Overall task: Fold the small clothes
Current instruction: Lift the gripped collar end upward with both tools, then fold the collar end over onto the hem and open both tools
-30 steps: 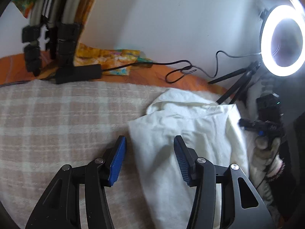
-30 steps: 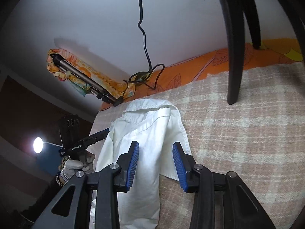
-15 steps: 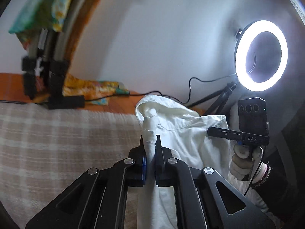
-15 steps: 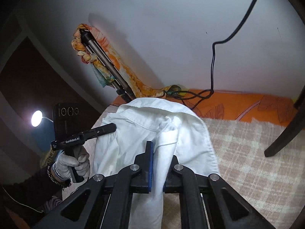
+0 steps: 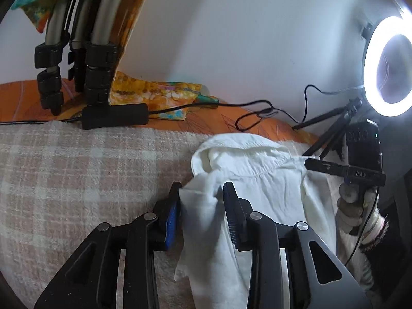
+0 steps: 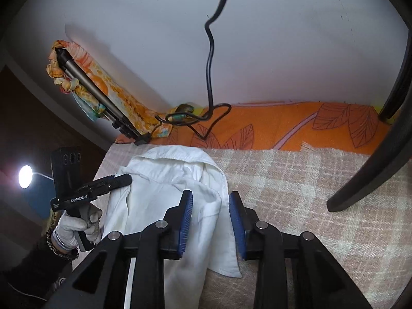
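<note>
Now both tools are opening, the left tool (image 5: 200,206) and right tool (image 6: 210,216) each releasing a fold of the white shirt (image 6: 164,193) lying on the checked blanket (image 6: 309,193); next comes regripping for another fold.

We see a white shirt (image 5: 260,180) lying on a blanket (image 5: 77,170) checked in pinkish beige and cream. Behind it runs an orange sheet (image 6: 283,126) printed with dark-outlined leaves. A yellow, orange and teal patterned cloth (image 5: 154,95) sits by the pale wall (image 5: 244,38). Our left claw (image 5: 202,206) and right claw (image 6: 211,216) are black with blue pads (image 6: 186,221). The ring light (image 5: 391,67) glows white.
</note>
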The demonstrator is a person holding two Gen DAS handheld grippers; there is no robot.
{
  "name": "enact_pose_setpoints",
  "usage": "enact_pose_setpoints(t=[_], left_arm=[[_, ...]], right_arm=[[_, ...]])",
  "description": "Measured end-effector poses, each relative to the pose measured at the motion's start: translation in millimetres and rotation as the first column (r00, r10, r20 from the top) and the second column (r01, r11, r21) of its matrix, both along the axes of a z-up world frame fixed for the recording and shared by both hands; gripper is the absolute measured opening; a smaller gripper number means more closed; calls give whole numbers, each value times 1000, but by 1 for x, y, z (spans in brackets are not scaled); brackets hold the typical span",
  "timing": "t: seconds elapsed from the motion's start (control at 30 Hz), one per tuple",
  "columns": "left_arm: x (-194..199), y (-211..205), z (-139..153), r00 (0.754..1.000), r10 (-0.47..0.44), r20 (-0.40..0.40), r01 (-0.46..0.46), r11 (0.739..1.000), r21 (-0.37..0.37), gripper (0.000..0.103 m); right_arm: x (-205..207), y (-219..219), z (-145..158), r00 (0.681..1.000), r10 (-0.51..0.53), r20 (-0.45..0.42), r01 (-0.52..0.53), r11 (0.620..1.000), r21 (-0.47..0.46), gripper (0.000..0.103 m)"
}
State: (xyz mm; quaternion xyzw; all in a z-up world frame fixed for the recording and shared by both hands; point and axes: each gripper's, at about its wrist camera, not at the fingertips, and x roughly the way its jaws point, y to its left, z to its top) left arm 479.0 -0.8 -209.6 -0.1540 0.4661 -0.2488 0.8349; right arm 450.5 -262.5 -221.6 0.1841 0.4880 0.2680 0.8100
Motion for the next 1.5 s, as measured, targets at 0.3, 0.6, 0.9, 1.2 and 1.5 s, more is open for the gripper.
enact_pose_setpoints(t=[0.3,0.6,0.9,1.2,1.5], left_arm=[[4,-2,14,999,-35,25,37,996,-75,7],[-44,-1,83,987,-66,145,79,993,-85,7],[-128,10,128,969,-110,222,124,991,-53,7],[-225,-3,131,953,-184,241,185,983,17,7],[-279,-5,109,949,-226,220,219,974,56,7]], right_arm=[[-11,25,20,997,22,69,-10,987,-159,0],[-63,24,99,977,30,210,-2,991,-134,0],[-156,33,150,949,95,301,-41,983,-180,0],[-249,55,155,932,150,330,-59,961,-269,0],[-325,66,126,930,169,326,-61,946,-318,0]])
